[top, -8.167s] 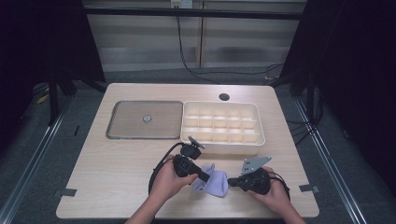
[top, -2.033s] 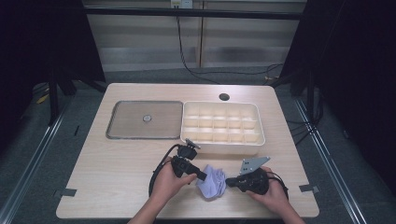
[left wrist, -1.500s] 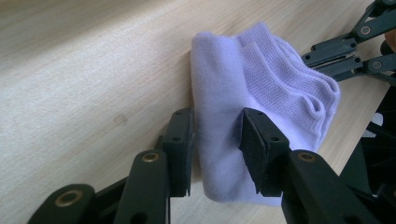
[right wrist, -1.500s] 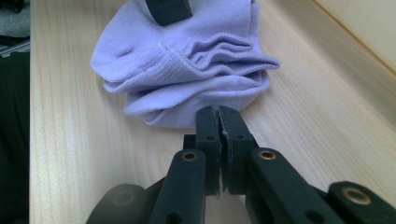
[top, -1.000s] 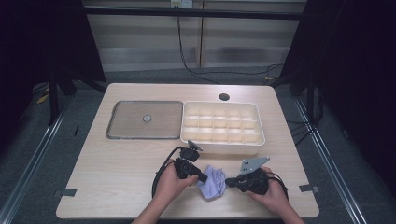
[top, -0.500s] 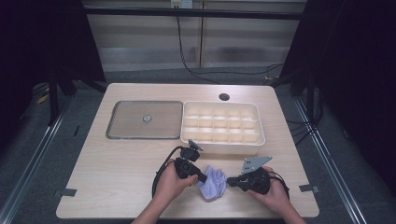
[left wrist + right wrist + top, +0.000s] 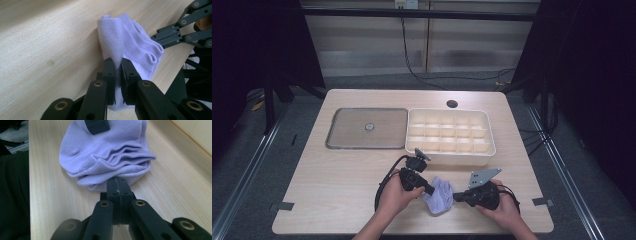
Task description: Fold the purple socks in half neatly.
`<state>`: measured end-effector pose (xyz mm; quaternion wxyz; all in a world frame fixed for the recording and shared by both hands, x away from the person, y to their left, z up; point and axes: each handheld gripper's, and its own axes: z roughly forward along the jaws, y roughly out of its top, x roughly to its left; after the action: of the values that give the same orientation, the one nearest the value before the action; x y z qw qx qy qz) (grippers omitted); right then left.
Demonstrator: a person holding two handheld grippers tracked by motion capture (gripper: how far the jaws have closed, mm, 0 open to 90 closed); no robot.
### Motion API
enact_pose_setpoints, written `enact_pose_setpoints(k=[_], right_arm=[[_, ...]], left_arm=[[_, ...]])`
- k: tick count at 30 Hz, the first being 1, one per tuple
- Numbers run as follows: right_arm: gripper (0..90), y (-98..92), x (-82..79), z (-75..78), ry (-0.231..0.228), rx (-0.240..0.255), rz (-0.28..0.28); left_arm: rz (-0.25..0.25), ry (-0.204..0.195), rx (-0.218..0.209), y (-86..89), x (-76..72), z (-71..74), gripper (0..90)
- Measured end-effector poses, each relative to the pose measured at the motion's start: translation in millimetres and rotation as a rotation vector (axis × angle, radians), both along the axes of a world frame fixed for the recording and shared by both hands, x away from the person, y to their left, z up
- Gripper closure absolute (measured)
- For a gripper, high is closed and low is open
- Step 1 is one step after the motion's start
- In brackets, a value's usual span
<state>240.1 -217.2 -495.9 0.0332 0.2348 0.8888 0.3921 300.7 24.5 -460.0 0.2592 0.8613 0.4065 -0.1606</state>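
Left hand-held gripper [image 7: 430, 190], lower centre of the high view: jaws pinched nearly together on a fold of the lavender sock [image 7: 439, 196]. Left gripper view confirms it, a ridge of white-lilac knit [image 7: 130, 47] squeezed between the two black pads low in the frame, cloth bunched on both sides of them.

Right hand-held gripper [image 7: 457, 197], just right of the sock in the high view: jaws fully together. Right gripper view has the pads meeting with no gap at lower centre [image 7: 117, 183], tips pressed into the near edge of the sock [image 7: 105, 152]; a thin bit of fabric seems caught there, though the hold itself is hard to read.

Sock: crumpled into a small heap on the bench [image 7: 332, 200], lower centre of the high view, directly between the two grippers. Ribbed cuff layers stack toward the right of the right gripper view. A black pad of the other gripper sits on the sock at the top of that frame.

Hands: left hand [image 7: 394, 192] and right hand [image 7: 502, 207] enter from the bottom edge of the high view, each wrapped around its tool. A black cable loops on the bench left of the left hand.

Elsewhere: cream compartment tray [image 7: 489, 132], middle right of centre, just above the grippers. Flat grey tray [image 7: 342, 130] touching its left side, a small round object [image 7: 369, 127] at its middle. Dark round hole [image 7: 452, 104] in the bench above the cream tray.
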Motion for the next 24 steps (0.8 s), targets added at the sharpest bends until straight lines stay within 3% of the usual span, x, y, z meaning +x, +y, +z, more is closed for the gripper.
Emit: enact_pose_setpoints(k=[14, 24], right_arm=[[90.0, 7.5, 1.5, -2.2, 0.002, -0.013, 0.021], [90.0, 5.5, 2.5, 15.7, -0.037, 0.030, -0.005]], left_arm=[[0.010, -0.007, 0.019, 0.8, 0.4, 4.3, 82.9], [0.020, -0.004, 0.035, 4.3, 2.8, 3.5, 83.2]])
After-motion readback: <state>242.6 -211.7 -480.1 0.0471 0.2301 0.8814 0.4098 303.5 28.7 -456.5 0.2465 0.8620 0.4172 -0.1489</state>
